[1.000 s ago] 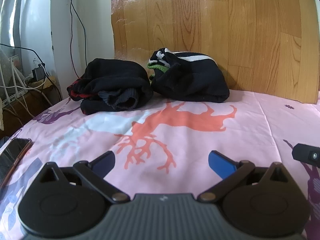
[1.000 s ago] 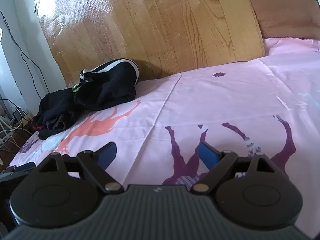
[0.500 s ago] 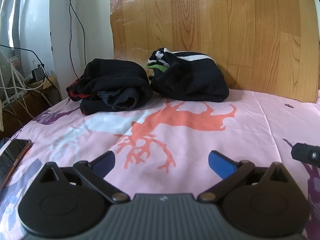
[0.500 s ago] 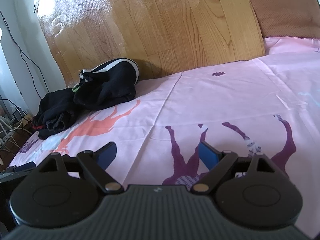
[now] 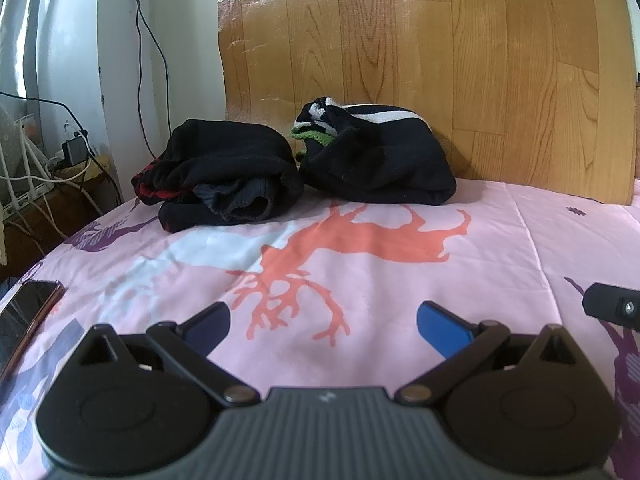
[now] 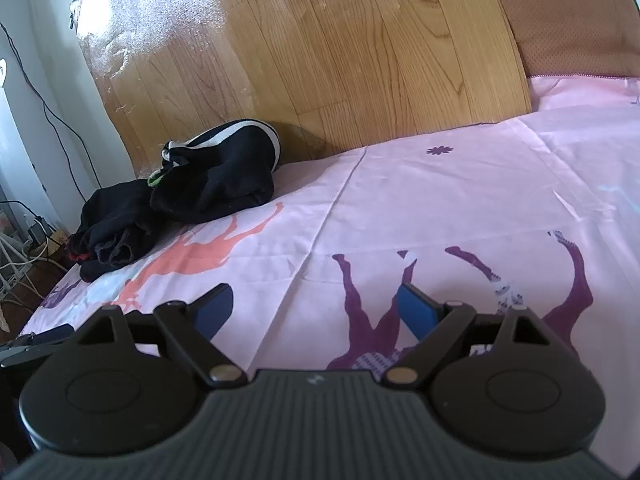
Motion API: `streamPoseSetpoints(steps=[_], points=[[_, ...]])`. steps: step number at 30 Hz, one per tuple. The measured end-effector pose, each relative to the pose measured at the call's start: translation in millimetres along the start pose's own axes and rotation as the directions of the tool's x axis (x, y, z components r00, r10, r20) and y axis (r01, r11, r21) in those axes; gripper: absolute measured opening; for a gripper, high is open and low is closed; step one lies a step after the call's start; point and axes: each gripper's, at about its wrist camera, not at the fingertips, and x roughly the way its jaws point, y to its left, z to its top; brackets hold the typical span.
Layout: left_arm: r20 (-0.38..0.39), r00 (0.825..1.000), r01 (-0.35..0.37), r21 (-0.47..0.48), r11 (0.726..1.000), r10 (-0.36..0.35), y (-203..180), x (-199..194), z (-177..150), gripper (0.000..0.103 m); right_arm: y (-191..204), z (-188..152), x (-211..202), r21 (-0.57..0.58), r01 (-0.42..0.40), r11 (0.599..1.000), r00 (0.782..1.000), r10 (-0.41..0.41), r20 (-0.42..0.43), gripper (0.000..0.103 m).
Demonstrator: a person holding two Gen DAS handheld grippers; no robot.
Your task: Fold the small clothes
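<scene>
Left wrist: unlabelled dark clothes (image 5: 296, 168)

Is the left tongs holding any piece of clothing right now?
No, the left tongs are open over bare pink sheet, and both black clothing bundles lie far ahead by the wooden board.

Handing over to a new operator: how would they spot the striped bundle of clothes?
Look along the wooden headboard at the far edge of the pink sheet. Two dark bundles lie side by side; take the striped bundle, with white stripes and green trim, not the red-edged black bundle.
</scene>
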Motion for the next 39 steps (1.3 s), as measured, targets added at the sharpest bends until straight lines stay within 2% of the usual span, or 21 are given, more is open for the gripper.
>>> streamPoseSetpoints(steps=[39], points=[[0.001, 1.0, -0.005, 0.005, 1.0, 0.005, 0.4, 0.2, 0.2, 0.103, -0.7, 0.3, -0.8, 0.006, -0.011, 1.0, 1.0, 0.011, 0.004, 0.091]])
